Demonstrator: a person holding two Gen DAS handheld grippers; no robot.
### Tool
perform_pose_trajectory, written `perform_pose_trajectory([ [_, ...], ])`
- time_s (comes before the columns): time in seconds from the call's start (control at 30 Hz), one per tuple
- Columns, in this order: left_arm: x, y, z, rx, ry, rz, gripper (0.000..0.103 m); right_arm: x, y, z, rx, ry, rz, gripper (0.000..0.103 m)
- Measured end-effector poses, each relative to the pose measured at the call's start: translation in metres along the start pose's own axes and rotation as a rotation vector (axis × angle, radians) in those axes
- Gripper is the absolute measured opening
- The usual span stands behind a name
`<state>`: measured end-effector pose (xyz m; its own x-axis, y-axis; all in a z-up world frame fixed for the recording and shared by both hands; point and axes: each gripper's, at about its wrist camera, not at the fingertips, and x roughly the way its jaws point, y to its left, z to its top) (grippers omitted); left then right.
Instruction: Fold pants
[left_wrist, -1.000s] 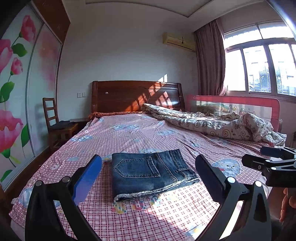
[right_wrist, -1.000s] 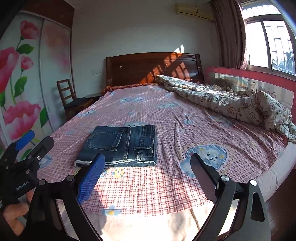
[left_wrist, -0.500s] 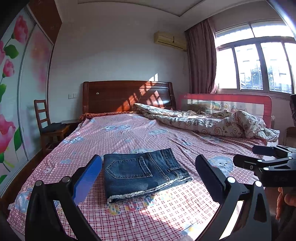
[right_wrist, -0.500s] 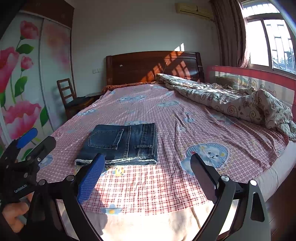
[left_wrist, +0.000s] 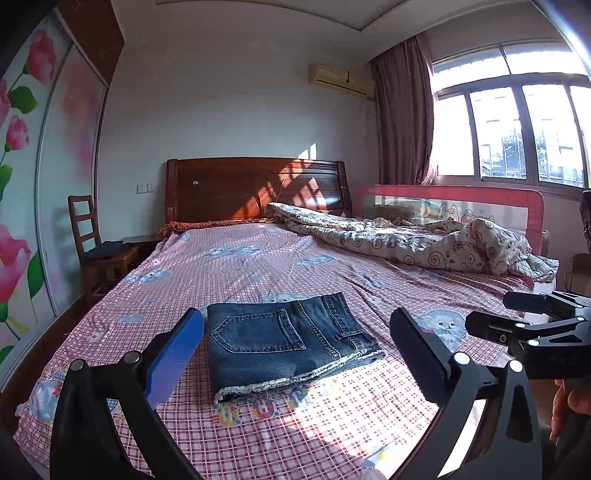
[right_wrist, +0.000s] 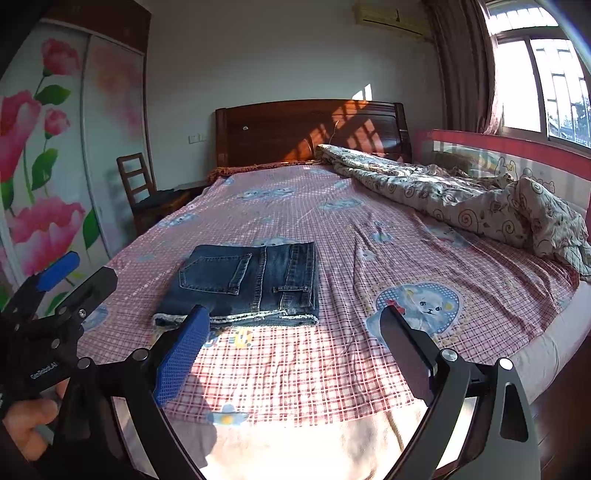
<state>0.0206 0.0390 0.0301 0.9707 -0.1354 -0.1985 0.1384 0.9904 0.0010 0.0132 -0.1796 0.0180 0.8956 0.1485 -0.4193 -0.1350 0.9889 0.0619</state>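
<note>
Both tongs hang spread wide and pinch nothing: the left tongs (left_wrist: 295, 350) and the right tongs (right_wrist: 291, 347) are held off the near edge of the bed (right_wrist: 332, 369), clear of the cloth. Ahead of them, the pants (left_wrist: 284, 343) lie on the checked sheet as a compact denim rectangle, back pocket up, frayed hem edge toward the tongs. From the left tongs the bundle sits straight ahead between the two fingers; from the right tongs it lies ahead and a little toward the blue finger (right_wrist: 181, 354). Beyond it, far from both tongs, a rumpled quilt (right_wrist: 461, 199) is heaped along the far side.

Judging by how squarely the layers are stacked, the folding looks finished or very nearly so, and this reads as the stand-off after the last fold. What remains, if anything, would be a light tidy: nudging the ragged hem edge flush, or pressing the stack flat, with care not to drag the top layer askew.
</note>
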Motion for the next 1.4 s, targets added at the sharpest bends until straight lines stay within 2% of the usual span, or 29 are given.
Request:
perform_pose_trajectory([
  [0.23,0.002,0.002,0.000,-0.005,0.019,0.002,0.101,-0.001,0.001,-0.001,-0.004,0.000,0.003,0.093],
  [0.47,0.007,0.007,-0.003,-0.077,0.064,-0.015,0.101,0.000,0.002,-0.001,-0.009,0.010,0.003,0.093],
  [0.57,0.010,0.008,-0.007,-0.094,0.088,0.020,0.101,0.000,0.003,-0.002,-0.011,0.012,0.002,0.093],
  [0.7,0.012,0.009,-0.011,-0.116,0.117,-0.027,0.101,0.000,0.003,-0.003,-0.015,0.015,0.007,0.093],
  [0.87,0.014,0.004,-0.013,-0.099,0.143,-0.028,0.101,0.001,0.004,-0.003,-0.018,0.021,0.014,0.093],
  [1.17,0.010,0.003,-0.010,-0.111,0.129,-0.078,0.101,0.002,0.003,-0.004,-0.021,0.028,0.015,0.093],
  [1.4,0.011,0.003,-0.011,-0.096,0.137,-0.075,0.101,0.005,0.002,-0.004,-0.019,0.034,0.017,0.093],
])
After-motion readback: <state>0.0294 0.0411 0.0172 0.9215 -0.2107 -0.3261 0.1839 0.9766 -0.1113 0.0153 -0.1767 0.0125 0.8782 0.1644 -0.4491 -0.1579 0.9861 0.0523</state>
